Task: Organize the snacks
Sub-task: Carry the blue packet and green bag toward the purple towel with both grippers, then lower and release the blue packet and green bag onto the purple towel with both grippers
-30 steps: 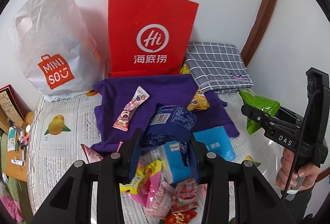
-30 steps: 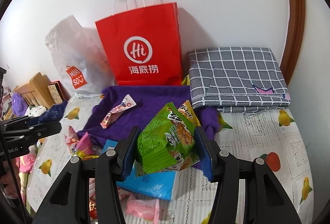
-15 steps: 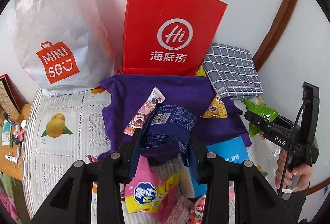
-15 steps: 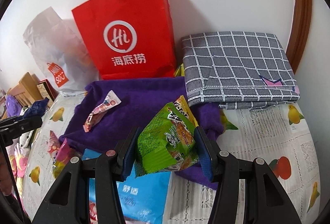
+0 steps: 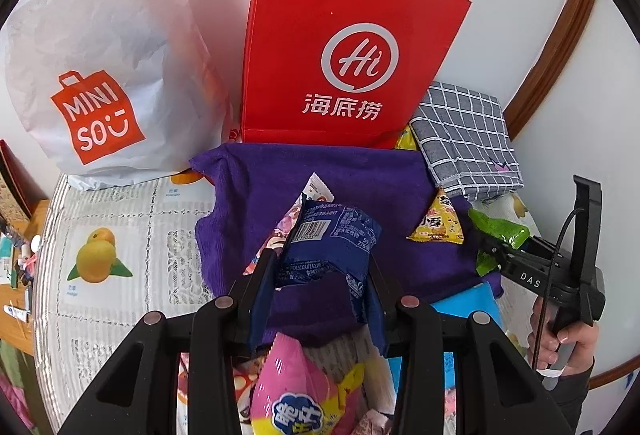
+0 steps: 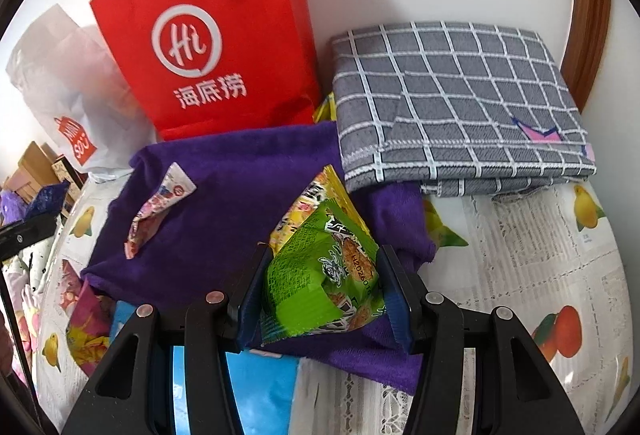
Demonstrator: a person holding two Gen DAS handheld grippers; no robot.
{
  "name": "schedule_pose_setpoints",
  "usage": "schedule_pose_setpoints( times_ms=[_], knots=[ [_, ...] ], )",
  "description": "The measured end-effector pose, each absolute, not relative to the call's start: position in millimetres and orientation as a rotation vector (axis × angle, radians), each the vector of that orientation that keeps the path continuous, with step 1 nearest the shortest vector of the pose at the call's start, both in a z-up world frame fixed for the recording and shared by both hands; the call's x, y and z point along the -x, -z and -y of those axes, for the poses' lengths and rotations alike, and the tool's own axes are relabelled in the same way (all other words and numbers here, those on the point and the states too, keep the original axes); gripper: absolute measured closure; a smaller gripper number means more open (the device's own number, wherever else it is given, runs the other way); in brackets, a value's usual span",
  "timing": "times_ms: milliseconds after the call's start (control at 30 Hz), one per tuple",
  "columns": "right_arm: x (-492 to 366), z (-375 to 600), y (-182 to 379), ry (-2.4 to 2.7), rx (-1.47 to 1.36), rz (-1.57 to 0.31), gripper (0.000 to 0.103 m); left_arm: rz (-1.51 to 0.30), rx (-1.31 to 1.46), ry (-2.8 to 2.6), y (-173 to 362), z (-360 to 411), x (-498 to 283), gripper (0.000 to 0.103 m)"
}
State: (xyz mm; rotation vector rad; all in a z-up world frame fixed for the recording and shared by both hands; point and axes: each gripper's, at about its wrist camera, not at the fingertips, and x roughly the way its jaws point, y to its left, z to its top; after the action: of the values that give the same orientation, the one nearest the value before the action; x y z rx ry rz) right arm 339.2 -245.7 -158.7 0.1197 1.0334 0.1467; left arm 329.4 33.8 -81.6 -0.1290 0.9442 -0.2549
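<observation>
My left gripper (image 5: 320, 275) is shut on a dark blue snack packet (image 5: 332, 247) and holds it above the purple cloth (image 5: 256, 187). My right gripper (image 6: 326, 283) is shut on a green snack packet (image 6: 320, 283) over the cloth's right part (image 6: 240, 195); it also shows in the left wrist view (image 5: 532, 267). On the cloth lie a pink-white wrapper (image 6: 160, 211) and a yellow triangular packet (image 5: 438, 223). Several loose snacks, one a pink and yellow packet (image 5: 296, 395), lie on the table in front.
A red paper bag (image 5: 344, 59) and a white MINISO bag (image 5: 92, 67) stand against the wall behind the cloth. A folded grey checked cloth (image 6: 452, 103) lies at the back right. A light blue packet (image 6: 264, 391) lies under my right gripper. The tablecloth (image 5: 120, 235) has fruit prints.
Both grippers have moved forward towards the bags with their packets still held, now over the purple cloth. The loose snacks have slid back below the fingers.
</observation>
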Motion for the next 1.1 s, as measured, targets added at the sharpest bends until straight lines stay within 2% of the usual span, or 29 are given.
schedule_pose_setpoints(
  times_ms=[233,1100],
  knots=[
    [-351,244,177,-0.152,-0.134,-1.067,0.050,-0.979,0.120,0.258,98,-24,-343,0.065],
    [-366,244,193,-0.214,-0.144,-1.073,0.048,-1.091,0.155,0.194,146,-33,-384,0.065]
  ],
)
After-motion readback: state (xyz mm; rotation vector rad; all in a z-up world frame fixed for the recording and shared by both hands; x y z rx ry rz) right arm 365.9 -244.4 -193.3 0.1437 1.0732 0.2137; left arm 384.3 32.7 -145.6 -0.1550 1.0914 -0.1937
